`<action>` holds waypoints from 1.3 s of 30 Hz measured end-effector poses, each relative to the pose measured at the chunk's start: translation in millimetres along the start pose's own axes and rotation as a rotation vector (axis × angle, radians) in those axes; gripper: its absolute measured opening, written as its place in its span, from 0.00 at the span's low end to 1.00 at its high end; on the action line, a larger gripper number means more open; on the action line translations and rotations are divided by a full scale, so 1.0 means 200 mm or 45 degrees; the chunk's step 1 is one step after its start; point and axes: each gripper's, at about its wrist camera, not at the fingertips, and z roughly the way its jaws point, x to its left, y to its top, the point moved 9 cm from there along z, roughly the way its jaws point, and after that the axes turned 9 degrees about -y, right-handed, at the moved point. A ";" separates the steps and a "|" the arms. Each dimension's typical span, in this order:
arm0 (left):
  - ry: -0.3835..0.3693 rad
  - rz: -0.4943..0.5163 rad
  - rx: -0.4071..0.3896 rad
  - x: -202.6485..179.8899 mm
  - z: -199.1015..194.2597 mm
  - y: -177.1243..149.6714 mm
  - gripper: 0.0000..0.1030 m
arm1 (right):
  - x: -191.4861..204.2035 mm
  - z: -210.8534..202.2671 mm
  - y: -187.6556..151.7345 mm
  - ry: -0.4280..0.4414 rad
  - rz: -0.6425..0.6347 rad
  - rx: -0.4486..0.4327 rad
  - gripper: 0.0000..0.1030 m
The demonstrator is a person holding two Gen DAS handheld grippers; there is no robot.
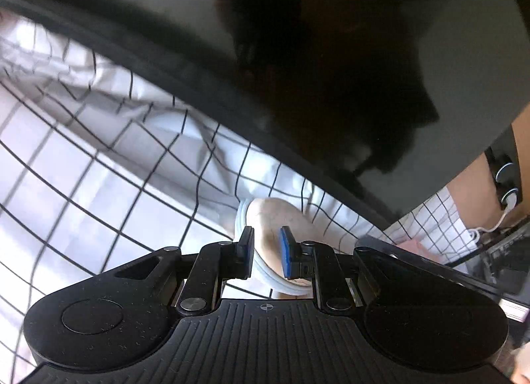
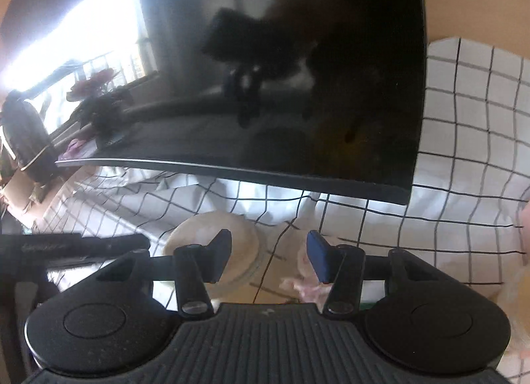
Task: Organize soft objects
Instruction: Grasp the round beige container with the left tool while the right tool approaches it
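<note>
two grippers work over the checked cloth (image 1: 99,185). the left gripper (image 1: 267,253) is clamped on a round beige soft pad (image 1: 275,218) near the black screen (image 1: 331,52). the right gripper (image 2: 269,253) stands half apart, nothing pressed; better to centre it on the pinkish soft piece (image 2: 306,286) before closing.

A round cream cushion (image 2: 212,245) with a white rim is lying flat on the checked cloth (image 2: 463,152), near the screen (image 2: 298,85).

A glossy black flat screen (image 2: 298,102) at twelve o'clock mirrors the room. Beneath it lies a matt, wrinkled white cloth with a thin black grid (image 1: 82,152). The round cream soft pad (image 1: 268,228) at six o'clock looks smooth and slightly scuffed.
</note>
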 end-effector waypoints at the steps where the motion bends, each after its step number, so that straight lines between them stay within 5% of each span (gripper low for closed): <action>1: -0.002 -0.008 0.005 0.02 0.01 0.00 0.17 | -0.01 0.04 0.00 0.004 0.004 0.011 0.49; 8: -0.026 -0.059 0.050 0.12 0.04 -0.05 0.23 | 0.05 0.18 -0.07 0.102 -0.001 0.103 0.45; 13: -0.198 -0.070 0.002 0.06 0.06 -0.01 0.23 | 0.11 0.17 -0.07 0.151 -0.073 0.108 0.45; 18: -0.058 0.003 0.004 0.09 0.11 0.02 0.25 | 0.15 0.16 -0.06 0.172 -0.124 0.094 0.45; 25: -0.089 0.041 0.013 0.07 0.16 0.00 0.41 | 0.14 0.18 -0.05 0.211 -0.127 0.094 0.45; 29: -0.087 0.020 0.013 0.08 0.17 0.00 0.42 | 0.11 0.09 0.00 0.167 -0.147 0.006 0.45; 33: -0.101 0.004 0.018 0.08 0.17 0.00 0.42 | 0.02 0.10 0.04 -0.016 -0.138 -0.057 0.45; 39: -0.124 -0.036 0.032 0.09 0.18 -0.01 0.42 | -0.02 0.22 -0.01 -0.077 -0.097 0.067 0.44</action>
